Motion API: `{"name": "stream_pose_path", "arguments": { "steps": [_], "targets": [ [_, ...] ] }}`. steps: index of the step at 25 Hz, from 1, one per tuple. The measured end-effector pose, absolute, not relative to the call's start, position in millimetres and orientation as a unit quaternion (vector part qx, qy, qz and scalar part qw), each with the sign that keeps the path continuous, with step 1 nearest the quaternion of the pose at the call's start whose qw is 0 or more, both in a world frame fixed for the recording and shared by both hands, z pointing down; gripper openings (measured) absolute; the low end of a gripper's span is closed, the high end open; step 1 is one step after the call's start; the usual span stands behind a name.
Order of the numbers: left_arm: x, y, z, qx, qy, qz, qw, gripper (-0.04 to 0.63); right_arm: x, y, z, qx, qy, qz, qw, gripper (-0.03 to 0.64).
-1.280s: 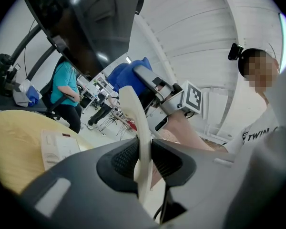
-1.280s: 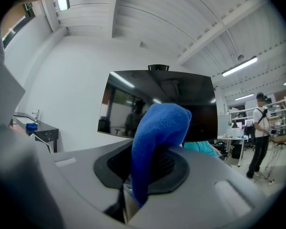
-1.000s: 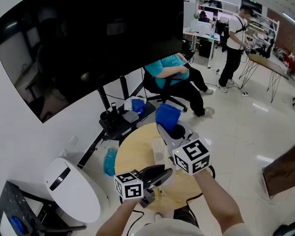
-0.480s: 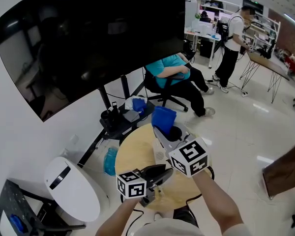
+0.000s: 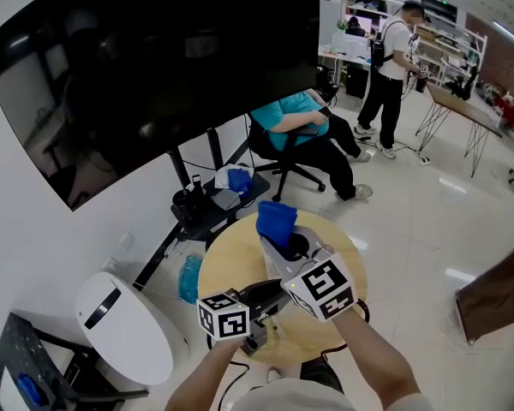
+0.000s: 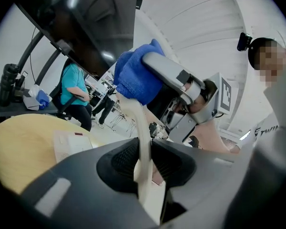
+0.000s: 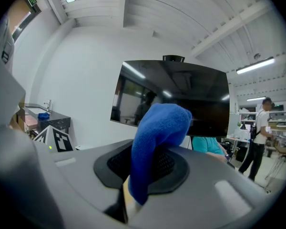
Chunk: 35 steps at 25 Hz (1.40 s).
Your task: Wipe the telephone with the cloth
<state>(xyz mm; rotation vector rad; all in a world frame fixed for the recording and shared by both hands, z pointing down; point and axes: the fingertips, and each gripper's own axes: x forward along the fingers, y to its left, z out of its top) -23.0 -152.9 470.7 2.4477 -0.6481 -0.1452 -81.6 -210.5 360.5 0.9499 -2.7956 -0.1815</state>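
Right gripper [image 7: 150, 163] tight on blue cloth [image 7: 162, 123] (touching cream handset [image 6: 140, 142] pinched in left gripper [image 6: 144, 168])

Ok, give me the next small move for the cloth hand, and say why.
Probably draw the blue cloth along the cream handset toward the left gripper. The right gripper is shut on the cloth, the left clamps what looks like the handset, and the cloth sits at its far end, with the rest of its length bare.
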Motion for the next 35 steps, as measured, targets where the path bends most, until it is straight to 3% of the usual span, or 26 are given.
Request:
{"name": "stream_pose_path", "arguments": {
  "steps": [19, 27, 35],
  "targets": [
    [-43, -169, 467, 0.91, -0.27, -0.074, 0.305, 0.081, -99, -171, 396, 0.274, -0.952, -0.036, 0.133, 0.061],
    [-53, -164, 465, 0.904, -0.246, -0.113, 0.331, 0.081, -64, -189, 344, 0.329, -0.941, -0.07, 0.036, 0.061],
    [-66, -157, 440, 0.905, -0.231, -0.13, 0.332, 0.081, -20, -231, 359, 0.387, -0.918, -0.078, 0.036, 0.061]
  ]
}}
